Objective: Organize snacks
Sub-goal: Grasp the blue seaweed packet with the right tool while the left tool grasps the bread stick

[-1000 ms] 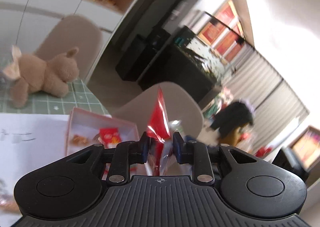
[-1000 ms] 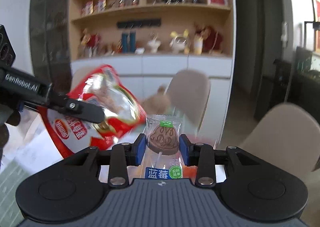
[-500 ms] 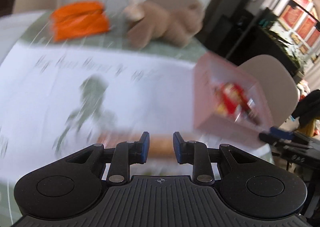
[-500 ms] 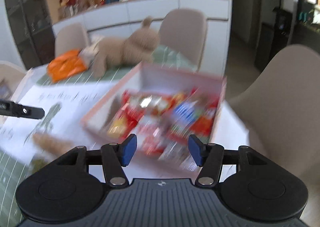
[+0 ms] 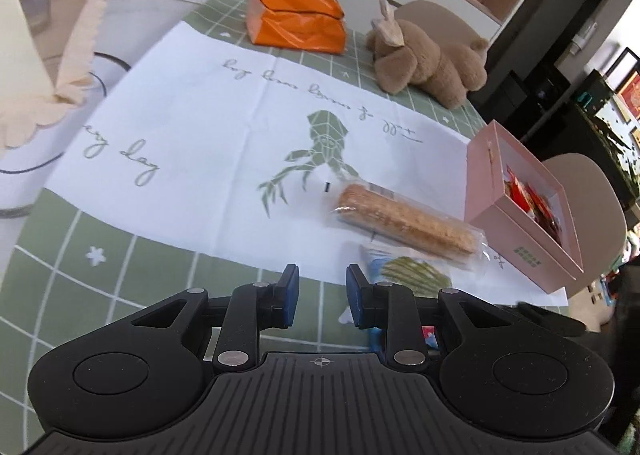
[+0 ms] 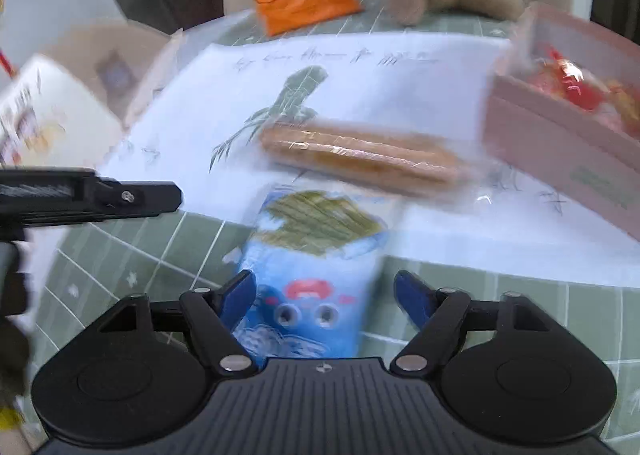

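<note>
My left gripper (image 5: 322, 295) hovers low over the green checked tablecloth with a narrow gap between its blue pads and nothing in it. Just right of it lies a blue snack bag (image 5: 404, 275) printed with green sticks. A wrapped biscuit roll (image 5: 404, 223) lies beyond that. My right gripper (image 6: 326, 297) is over the blue snack bag (image 6: 316, 255); its jaws are opening wide, the bag lies between them and the pads do not touch it. The pink box (image 6: 552, 143) of snacks stands at the right, past the biscuit roll (image 6: 360, 159). The left gripper's finger (image 6: 120, 195) reaches in from the left.
A white printed cloth (image 5: 200, 127) covers the table's middle. At the far side lie an orange bag (image 5: 296, 23) and a brown plush toy (image 5: 428, 59). A white appliance (image 5: 40, 135) stands at the left. Beige chairs ring the table. The pink box (image 5: 520, 231) sits near the right edge.
The left gripper held a red snack bag and is now empty. The right gripper let go of a cookie packet and its jaws spread. Both swung down toward the table.
</note>
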`<action>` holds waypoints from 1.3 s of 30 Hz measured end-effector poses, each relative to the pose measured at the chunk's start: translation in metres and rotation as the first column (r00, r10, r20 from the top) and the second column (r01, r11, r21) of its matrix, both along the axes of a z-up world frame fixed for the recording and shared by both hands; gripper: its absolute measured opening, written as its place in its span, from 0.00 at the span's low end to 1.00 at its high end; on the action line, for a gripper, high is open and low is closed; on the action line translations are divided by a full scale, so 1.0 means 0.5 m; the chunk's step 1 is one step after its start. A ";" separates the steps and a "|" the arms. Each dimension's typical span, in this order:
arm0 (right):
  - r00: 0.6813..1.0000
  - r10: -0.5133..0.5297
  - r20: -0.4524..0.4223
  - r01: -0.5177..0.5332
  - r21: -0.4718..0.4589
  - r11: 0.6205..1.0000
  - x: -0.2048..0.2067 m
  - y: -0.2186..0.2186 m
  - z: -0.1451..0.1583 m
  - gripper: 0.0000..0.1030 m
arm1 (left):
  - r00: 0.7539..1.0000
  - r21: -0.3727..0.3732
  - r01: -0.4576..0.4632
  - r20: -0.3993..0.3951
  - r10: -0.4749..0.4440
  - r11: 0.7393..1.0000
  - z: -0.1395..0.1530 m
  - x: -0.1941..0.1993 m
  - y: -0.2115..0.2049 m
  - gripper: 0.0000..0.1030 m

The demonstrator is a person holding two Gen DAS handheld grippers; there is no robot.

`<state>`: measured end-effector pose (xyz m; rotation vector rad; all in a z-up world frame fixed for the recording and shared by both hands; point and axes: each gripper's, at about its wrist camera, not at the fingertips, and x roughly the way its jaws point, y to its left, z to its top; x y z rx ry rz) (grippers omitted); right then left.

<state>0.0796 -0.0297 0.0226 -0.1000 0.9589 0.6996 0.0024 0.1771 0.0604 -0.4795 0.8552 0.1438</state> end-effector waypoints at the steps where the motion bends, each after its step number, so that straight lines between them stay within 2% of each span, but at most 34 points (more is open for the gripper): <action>1: 0.999 0.020 0.030 -0.019 -0.037 0.999 -0.010 0.029 -0.002 0.87 | 1.000 0.004 0.001 0.001 -0.001 1.000 0.002 0.001 0.002 0.28; 5: 0.985 0.104 0.138 -0.079 -0.177 0.981 -0.045 0.101 -0.017 0.89 | 0.996 0.062 0.069 0.046 -0.072 0.996 0.024 0.043 -0.009 0.28; 6: 0.979 0.119 0.164 -0.090 -0.177 0.980 -0.050 0.098 -0.016 0.89 | 0.993 0.077 0.101 0.056 -0.106 0.992 0.030 0.055 -0.017 0.28; 9: 0.982 0.139 0.126 -0.119 -0.155 0.981 -0.058 0.051 -0.007 0.84 | 0.971 0.116 0.222 0.069 -0.231 0.968 0.041 0.113 -0.050 0.28; 11: 0.983 0.127 0.129 -0.105 -0.167 0.980 -0.063 0.007 -0.006 0.84 | 0.960 0.143 0.258 0.072 -0.270 0.955 0.042 0.155 -0.067 0.28; 15: 0.988 0.039 0.152 -0.009 -0.194 0.981 -0.078 -0.108 -0.004 0.84 | 0.959 0.161 0.273 0.032 -0.281 0.949 0.019 0.245 -0.080 0.28; 19: 0.980 -0.126 0.156 0.153 -0.175 0.973 -0.071 -0.220 -0.010 0.85 | 0.943 0.134 0.332 -0.057 -0.328 0.934 -0.011 0.289 -0.093 0.28; 21: 0.969 -0.205 0.139 0.223 -0.129 0.966 -0.065 -0.266 -0.021 0.88 | 0.927 0.129 0.372 -0.100 -0.361 0.919 -0.023 0.287 -0.101 0.28; 23: 0.949 -0.265 0.173 0.285 -0.103 0.953 -0.068 -0.295 -0.028 0.90 | 0.914 0.130 0.403 -0.111 -0.391 0.906 -0.023 0.267 -0.107 0.28; 24: 0.943 -0.275 0.189 0.298 -0.104 0.949 -0.069 -0.299 -0.032 0.94 | 0.908 0.119 0.416 -0.116 -0.403 0.902 -0.022 0.254 -0.109 0.28; 27: 0.932 -0.299 0.205 0.322 -0.090 0.942 -0.071 -0.301 -0.041 0.99 | 0.890 0.090 0.449 -0.135 -0.436 0.889 -0.023 0.212 -0.117 0.28; 32: 0.922 -0.306 0.236 0.330 -0.071 0.941 -0.072 -0.289 -0.052 1.00 | 0.870 0.084 0.485 -0.153 -0.470 0.871 -0.022 0.144 -0.148 0.28; 36: 0.916 -0.295 0.274 0.317 -0.042 0.947 -0.081 -0.286 -0.064 1.00 | 0.829 0.143 0.556 -0.166 -0.534 0.819 -0.016 0.110 -0.200 0.28; 39: 0.915 -0.295 0.276 0.318 -0.040 0.947 -0.085 -0.287 -0.059 1.00 | 0.804 0.145 0.592 -0.174 -0.568 0.793 -0.010 0.101 -0.226 0.28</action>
